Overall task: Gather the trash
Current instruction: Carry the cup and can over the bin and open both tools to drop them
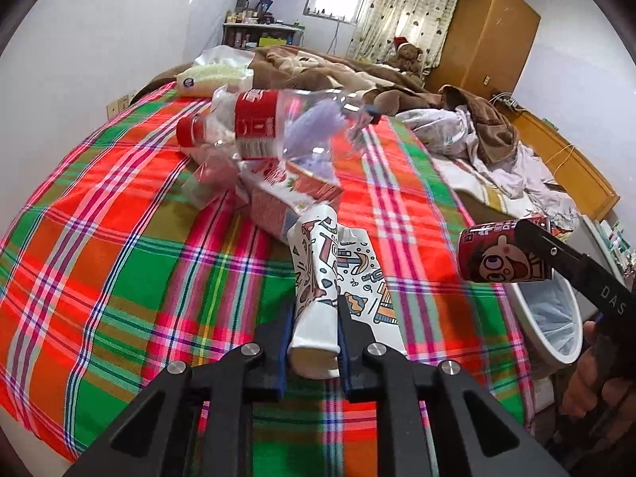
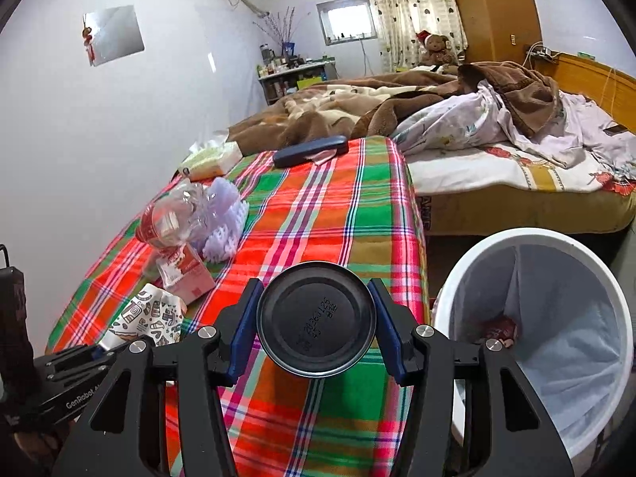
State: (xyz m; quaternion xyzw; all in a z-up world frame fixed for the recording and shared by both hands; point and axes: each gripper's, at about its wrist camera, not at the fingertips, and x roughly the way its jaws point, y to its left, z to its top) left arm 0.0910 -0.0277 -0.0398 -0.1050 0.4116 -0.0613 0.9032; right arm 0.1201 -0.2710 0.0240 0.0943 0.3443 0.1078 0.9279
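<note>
My left gripper (image 1: 314,330) is shut on a crushed white paper cup (image 1: 316,274) with coloured doodles, held just above the plaid cloth (image 1: 119,238). My right gripper (image 2: 316,318) is shut on a red drink can (image 2: 316,320), whose dark base faces the camera; the same can (image 1: 503,252) shows at the right of the left wrist view, held above the cloth's edge. A white bin (image 2: 556,318) with a clear liner stands low on the right, some trash inside. On the cloth lie a clear plastic bottle (image 1: 262,123) with a red label and a pink carton (image 1: 294,190).
White foam netting (image 2: 224,222), a tissue pack (image 2: 210,161) and a dark case (image 2: 310,151) also lie on the cloth. Behind is a bed (image 2: 516,167) with rumpled blankets, and a wooden wardrobe (image 1: 485,31) stands at the back right.
</note>
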